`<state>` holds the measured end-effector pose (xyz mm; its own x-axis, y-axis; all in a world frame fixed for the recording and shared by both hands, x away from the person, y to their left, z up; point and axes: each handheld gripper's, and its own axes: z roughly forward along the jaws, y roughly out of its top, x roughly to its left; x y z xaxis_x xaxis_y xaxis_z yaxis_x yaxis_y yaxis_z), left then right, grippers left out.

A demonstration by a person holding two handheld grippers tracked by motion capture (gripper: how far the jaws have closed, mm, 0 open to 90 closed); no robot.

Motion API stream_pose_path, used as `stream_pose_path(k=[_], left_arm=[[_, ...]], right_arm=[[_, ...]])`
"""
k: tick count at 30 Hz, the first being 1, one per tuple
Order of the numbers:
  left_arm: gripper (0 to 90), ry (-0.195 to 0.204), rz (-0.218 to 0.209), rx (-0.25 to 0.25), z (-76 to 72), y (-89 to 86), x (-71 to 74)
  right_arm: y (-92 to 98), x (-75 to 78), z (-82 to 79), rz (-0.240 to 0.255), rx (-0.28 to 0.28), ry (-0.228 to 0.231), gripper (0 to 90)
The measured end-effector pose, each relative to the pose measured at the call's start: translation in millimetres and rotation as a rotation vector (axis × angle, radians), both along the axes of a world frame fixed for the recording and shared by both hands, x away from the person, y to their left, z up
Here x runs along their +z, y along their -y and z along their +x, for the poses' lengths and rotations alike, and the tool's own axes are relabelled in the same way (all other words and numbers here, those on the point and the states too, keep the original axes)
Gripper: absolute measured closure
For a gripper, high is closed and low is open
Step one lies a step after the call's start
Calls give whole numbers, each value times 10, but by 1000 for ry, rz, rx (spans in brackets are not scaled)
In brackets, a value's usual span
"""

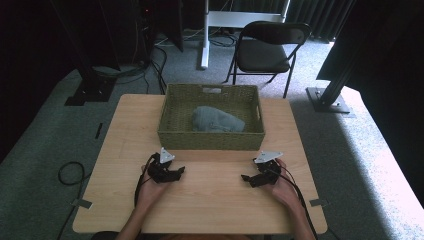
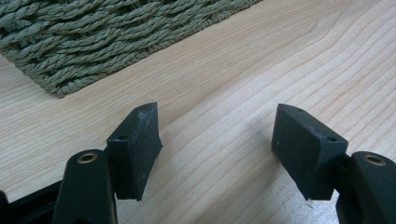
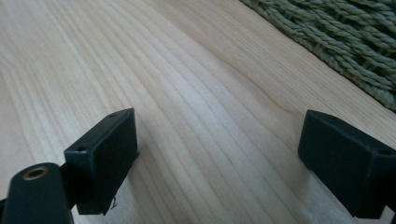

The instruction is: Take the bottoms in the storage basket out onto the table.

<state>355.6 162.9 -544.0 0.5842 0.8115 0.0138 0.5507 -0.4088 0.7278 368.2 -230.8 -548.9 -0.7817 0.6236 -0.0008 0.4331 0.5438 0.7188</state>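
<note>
A light wooden tabletop [image 1: 210, 200] stands on grey carpet, with a black folding chair [image 1: 267, 50] beyond its far edge. At the far middle of the tabletop sits a rectangular woven basket [image 1: 210, 140] of greenish cord, and inside it lies a bundled grey cloth [image 1: 217, 120], resting on the basket's floor toward the right of centre. Nearer the person, two hand-held grippers rest low over the bare wood, well apart from each other and each just in front of the basket's near wall. The left gripper [image 1: 176, 172] is held in the left hand [image 1: 150, 187], its tips turned toward the middle of the tabletop; in the left gripper view its fingers [image 2: 135, 149] stand wide apart with nothing between them but wood grain, and the basket's woven corner [image 2: 93, 42] shows ahead at upper left. The right gripper [image 1: 247, 178] sits in the right hand [image 1: 282, 187], tips likewise turned inward; in the right gripper view its fingers [image 3: 105, 158] are spread wide and empty, close above the wood, with the basket's weave [image 3: 345, 42] at upper right.
</note>
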Motion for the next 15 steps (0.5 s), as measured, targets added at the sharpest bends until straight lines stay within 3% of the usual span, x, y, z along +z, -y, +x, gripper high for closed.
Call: stream_pose_path(k=[9, 15], left_arm=[[318, -4, -1, -7, -2, 5, -1], [430, -19, -10, 19, 4, -26, 29]], right_arm=[[80, -1, -7, 2, -39, 0, 120], [261, -1, -8, 5, -76, 4, 139]])
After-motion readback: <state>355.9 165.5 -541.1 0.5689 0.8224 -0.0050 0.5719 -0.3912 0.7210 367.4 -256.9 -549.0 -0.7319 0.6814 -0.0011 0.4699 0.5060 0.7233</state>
